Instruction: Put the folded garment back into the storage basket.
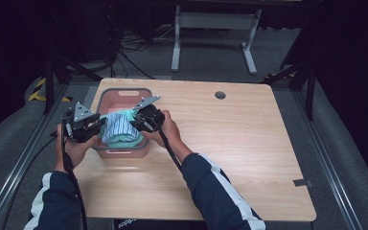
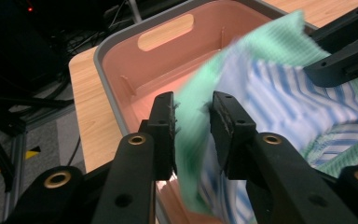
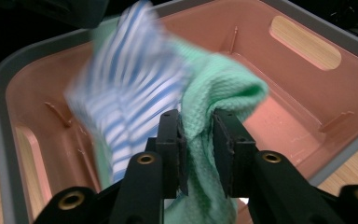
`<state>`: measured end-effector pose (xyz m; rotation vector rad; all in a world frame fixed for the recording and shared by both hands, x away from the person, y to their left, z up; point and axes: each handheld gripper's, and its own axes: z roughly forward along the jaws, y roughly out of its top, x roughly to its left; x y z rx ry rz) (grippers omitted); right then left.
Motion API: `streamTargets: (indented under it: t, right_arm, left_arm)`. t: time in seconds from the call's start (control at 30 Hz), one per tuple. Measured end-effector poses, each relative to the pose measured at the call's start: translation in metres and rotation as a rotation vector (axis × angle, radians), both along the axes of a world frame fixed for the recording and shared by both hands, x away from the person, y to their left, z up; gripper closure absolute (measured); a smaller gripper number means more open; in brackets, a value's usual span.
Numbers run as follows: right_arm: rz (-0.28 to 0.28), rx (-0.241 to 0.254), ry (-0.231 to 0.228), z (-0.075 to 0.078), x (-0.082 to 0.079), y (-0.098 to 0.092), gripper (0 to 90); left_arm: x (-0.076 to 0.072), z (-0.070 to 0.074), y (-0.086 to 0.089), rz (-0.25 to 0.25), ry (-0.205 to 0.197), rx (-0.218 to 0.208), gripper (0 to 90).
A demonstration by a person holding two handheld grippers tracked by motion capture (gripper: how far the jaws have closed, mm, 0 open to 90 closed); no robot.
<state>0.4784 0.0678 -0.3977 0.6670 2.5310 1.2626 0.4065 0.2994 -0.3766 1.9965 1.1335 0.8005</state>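
Lit evenly from above on the bench (image 1: pixel 230 143), pale wood bright against surroundings gone near black along the far edge and both side edges. Soft, short shadows only; no hard glare. Rather low in sharpness overall in the high view. Motion-smeared across the striped and green cloth (image 2: pixel 279 98) in both gripper views, stripes streaked. Sharper on the black jaws of the left claw (image 2: pixel 193 126) and right claw (image 3: pixel 197 140). Warm glow inside the pink basin (image 3: pixel 303 88).
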Motion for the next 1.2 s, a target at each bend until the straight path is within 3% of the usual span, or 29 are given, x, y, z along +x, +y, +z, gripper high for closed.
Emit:
streamTargets:
  t: [0.27, 0.43, 0.57, 0.67, 0.87, 1.0, 1.2]
  right_arm:
    - [-0.008, -0.003, -0.003, 0.004, -0.002, -0.008, 68.5]
    - [-0.015, 0.013, -0.007, 0.007, -0.007, -0.018, 66.2]
    - [-0.004, 0.002, -0.031, 0.011, -0.016, -0.033, 67.8]
    - [-0.001, -0.004, -0.044, 0.015, -0.021, -0.043, 69.2]
    - [-0.014, -0.022, -0.071, 0.022, -0.028, -0.064, 68.8]
    - [-0.028, -0.035, -0.083, 0.024, -0.033, -0.079, 68.1]
    - [-0.035, -0.067, -0.101, 0.028, -0.044, -0.102, 67.1]
  left_arm:
    - [-0.006, 0.006, -0.001, -0.013, -0.032, -0.013, 69.5]
    - [-0.012, 0.008, -0.007, -0.035, -0.039, 0.001, 69.6]
    - [-0.019, 0.011, -0.013, -0.066, -0.044, -0.016, 69.9]
    - [-0.024, 0.014, -0.02, -0.086, -0.056, -0.001, 69.9]
    - [-0.033, 0.018, -0.036, -0.134, -0.06, -0.036, 67.8]
    - [-0.037, 0.018, -0.051, -0.169, -0.059, -0.036, 63.9]
    - [-0.045, 0.015, -0.078, -0.232, -0.063, -0.002, 61.9]
